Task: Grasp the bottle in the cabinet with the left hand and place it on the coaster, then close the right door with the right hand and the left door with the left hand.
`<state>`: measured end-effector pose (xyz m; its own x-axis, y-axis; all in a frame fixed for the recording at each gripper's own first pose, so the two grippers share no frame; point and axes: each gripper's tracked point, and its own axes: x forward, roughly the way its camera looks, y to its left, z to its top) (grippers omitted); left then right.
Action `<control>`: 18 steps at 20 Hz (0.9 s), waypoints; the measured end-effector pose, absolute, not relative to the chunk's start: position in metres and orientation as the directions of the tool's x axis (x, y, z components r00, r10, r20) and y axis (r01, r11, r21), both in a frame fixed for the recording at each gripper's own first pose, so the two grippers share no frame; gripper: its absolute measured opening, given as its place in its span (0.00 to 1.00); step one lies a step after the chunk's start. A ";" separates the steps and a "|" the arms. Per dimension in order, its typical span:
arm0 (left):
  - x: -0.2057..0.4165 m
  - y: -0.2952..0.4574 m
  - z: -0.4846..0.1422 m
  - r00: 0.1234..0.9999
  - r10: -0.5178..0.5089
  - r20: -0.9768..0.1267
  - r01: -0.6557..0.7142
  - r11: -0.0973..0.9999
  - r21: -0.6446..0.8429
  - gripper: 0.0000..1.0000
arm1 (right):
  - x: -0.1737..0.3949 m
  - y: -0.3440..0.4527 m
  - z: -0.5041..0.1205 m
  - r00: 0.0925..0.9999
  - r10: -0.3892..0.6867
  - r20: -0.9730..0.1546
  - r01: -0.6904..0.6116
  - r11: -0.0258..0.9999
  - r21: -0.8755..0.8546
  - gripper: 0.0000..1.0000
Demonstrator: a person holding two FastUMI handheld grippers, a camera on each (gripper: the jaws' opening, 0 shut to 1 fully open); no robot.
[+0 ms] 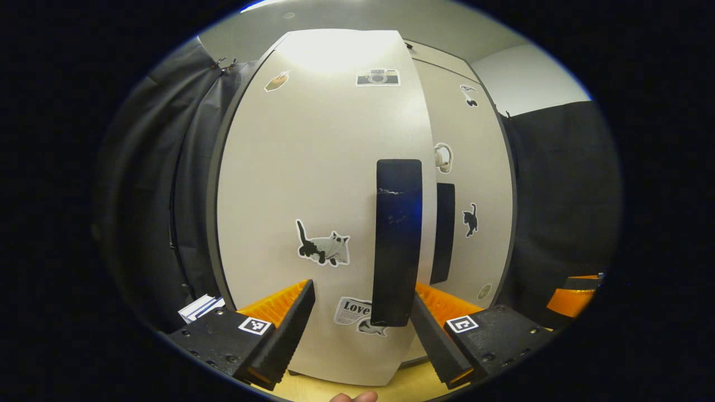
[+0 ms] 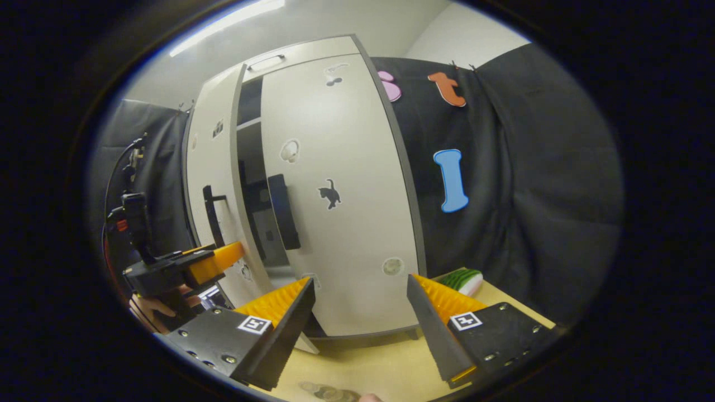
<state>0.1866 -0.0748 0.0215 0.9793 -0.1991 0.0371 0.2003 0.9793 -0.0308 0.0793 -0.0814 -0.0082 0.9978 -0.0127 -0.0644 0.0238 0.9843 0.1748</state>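
Note:
The cabinet's left door (image 1: 313, 184), pale with cat stickers, stands close in front of me in the left gripper view. Its black handle (image 1: 397, 240) runs down between the fingers of my left gripper (image 1: 363, 329), which is open and pressing on nothing. Beyond it is the right door (image 1: 475, 167) with its own handle (image 1: 445, 231). In the right gripper view the right door (image 2: 341, 212) faces me and looks shut, while the left door (image 2: 209, 162) stands ajar with a dark gap between them. My right gripper (image 2: 360, 329) is open, held back from the cabinet. A hand holds the left gripper (image 2: 212, 262) against the left door.
The cabinet stands on a light wooden table (image 2: 380, 357). A green striped object (image 2: 461, 279) lies on the table to the right of the cabinet. A small stack of white things (image 1: 198, 307) sits at the cabinet's left. Black cloth walls surround the booth.

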 end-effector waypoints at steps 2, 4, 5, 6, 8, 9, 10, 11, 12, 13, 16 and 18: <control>0.198 -0.080 0.021 0.981 -0.192 0.037 0.194 0.981 -0.032 0.98 | 0.080 -0.083 -0.013 0.997 -0.019 -0.076 0.032 0.983 0.182 1.00; 0.211 -0.085 0.021 0.982 -0.183 0.038 0.184 0.982 -0.028 0.98 | 0.081 -0.086 -0.017 0.996 -0.025 -0.082 0.039 0.983 0.179 1.00; 0.215 -0.086 0.021 0.984 -0.175 0.040 0.177 0.984 -0.031 0.98 | 0.081 -0.087 -0.019 0.996 -0.027 -0.086 0.042 0.983 0.178 1.00; 0.219 -0.087 0.021 0.986 -0.159 0.038 0.160 0.987 -0.029 0.98 | 0.080 -0.086 -0.021 0.995 -0.026 -0.091 0.042 0.983 0.179 1.00; 0.226 -0.087 0.021 0.991 -0.130 0.044 0.130 0.991 -0.013 0.98 | 0.082 -0.086 -0.025 0.995 -0.025 -0.101 0.044 0.981 0.187 1.00; 0.229 -0.087 0.022 0.992 -0.114 0.047 0.115 0.993 -0.014 0.98 | 0.083 -0.084 -0.026 0.994 -0.020 -0.105 0.040 0.981 0.188 1.00; 0.232 -0.087 0.022 0.994 -0.101 0.049 0.102 0.995 -0.014 1.00 | 0.082 -0.083 -0.028 0.994 -0.020 -0.110 0.039 0.983 0.182 1.00; 0.233 -0.087 0.022 0.995 -0.089 0.052 0.090 0.996 -0.015 0.99 | 0.081 -0.084 -0.030 0.994 -0.020 -0.112 0.039 0.984 0.172 1.00; 0.233 -0.087 0.022 0.995 -0.079 0.053 0.080 0.997 -0.011 0.98 | 0.081 -0.082 -0.030 0.993 -0.019 -0.115 0.038 0.985 0.166 1.00; 0.235 -0.087 0.021 0.996 -0.071 0.051 0.071 0.997 0.001 0.98 | 0.081 -0.081 -0.031 0.993 -0.015 -0.117 0.034 0.986 0.165 1.00; 0.241 -0.086 0.020 0.997 -0.045 0.055 0.045 0.999 0.009 0.99 | 0.079 -0.081 -0.031 0.993 -0.011 -0.118 0.030 0.986 0.164 0.97; 0.242 -0.085 0.019 0.998 -0.028 0.060 0.028 1.000 0.005 0.99 | 0.078 -0.081 -0.032 0.992 -0.008 -0.122 0.028 0.987 0.159 1.00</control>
<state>0.2424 -0.0853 0.0193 0.9978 -0.0282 0.0601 0.0279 0.9996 0.0053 0.0777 -0.0807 -0.0323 0.9925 -0.0084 -0.1221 0.0279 0.9869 0.1589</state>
